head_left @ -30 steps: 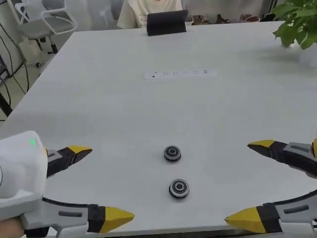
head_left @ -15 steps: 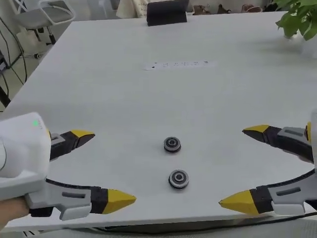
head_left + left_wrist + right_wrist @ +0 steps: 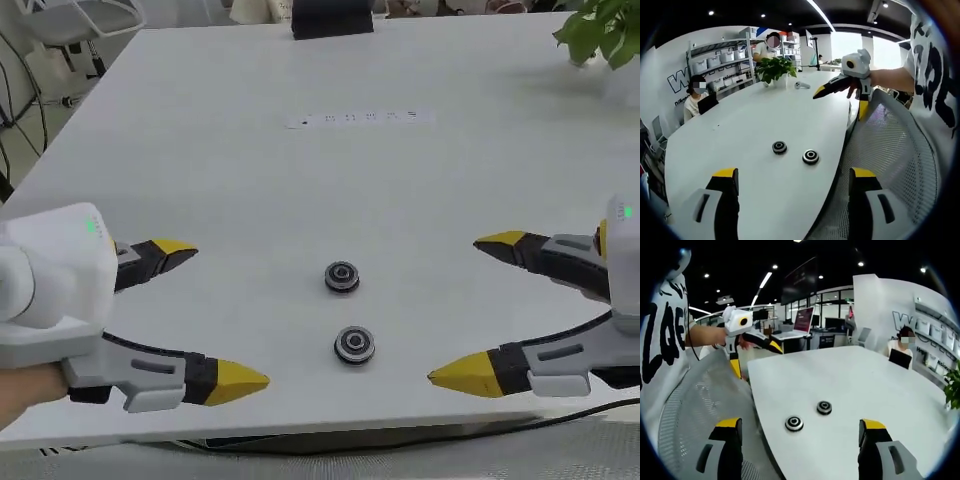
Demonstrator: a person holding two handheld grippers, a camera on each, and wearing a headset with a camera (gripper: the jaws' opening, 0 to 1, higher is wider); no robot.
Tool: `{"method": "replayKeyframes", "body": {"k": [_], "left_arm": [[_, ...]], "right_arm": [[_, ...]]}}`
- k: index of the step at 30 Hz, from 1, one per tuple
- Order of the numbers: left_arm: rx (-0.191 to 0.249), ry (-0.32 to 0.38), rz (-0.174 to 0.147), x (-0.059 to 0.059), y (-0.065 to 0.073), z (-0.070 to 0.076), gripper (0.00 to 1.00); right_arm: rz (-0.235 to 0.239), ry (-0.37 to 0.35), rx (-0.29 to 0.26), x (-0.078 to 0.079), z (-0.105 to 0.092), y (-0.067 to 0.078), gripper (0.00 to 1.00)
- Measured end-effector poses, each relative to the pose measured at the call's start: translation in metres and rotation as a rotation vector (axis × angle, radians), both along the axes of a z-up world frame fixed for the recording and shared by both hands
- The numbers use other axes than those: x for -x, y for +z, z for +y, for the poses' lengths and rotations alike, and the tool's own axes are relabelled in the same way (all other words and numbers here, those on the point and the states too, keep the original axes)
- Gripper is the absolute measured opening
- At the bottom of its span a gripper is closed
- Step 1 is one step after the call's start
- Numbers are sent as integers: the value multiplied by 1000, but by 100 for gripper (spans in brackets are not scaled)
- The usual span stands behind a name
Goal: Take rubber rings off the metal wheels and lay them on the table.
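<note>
Two small metal wheels with black rubber rings lie flat on the white table: the far wheel and the near wheel, close to the front edge. In the left gripper view they are the far wheel and the near wheel; in the right gripper view, the far wheel and the near wheel. My left gripper hovers left of them, wide open and empty. My right gripper hovers to their right, also wide open and empty.
A white power strip lies mid-table. A dark laptop stands at the far edge, a potted plant at the far right corner. A mesh chair back sits against the table's near edge. People sit at the far side.
The head camera has tilted down, so the table slid up in the picture. Both grippers stay open on either side of the wheels, which have not moved.
</note>
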State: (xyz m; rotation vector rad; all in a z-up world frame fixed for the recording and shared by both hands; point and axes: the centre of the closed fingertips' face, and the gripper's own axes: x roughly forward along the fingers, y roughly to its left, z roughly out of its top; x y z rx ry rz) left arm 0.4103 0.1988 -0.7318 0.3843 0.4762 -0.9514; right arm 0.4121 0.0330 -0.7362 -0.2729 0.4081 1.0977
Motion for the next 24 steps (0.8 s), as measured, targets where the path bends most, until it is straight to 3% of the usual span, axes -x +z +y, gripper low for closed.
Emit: {"method": "replayKeyframes", "body": {"k": [4, 10, 24], "left_arm": [[-13, -17, 1, -1, -4, -2, 89], [3, -25, 8, -5, -7, -6, 88], [18, -44, 14, -19, -12, -11, 82]], "right_arm": [[-7, 17, -2, -5, 4, -2, 95], [6, 25, -24, -12, 7, -7, 92], [4, 62, -5, -22, 13, -19, 85]]}}
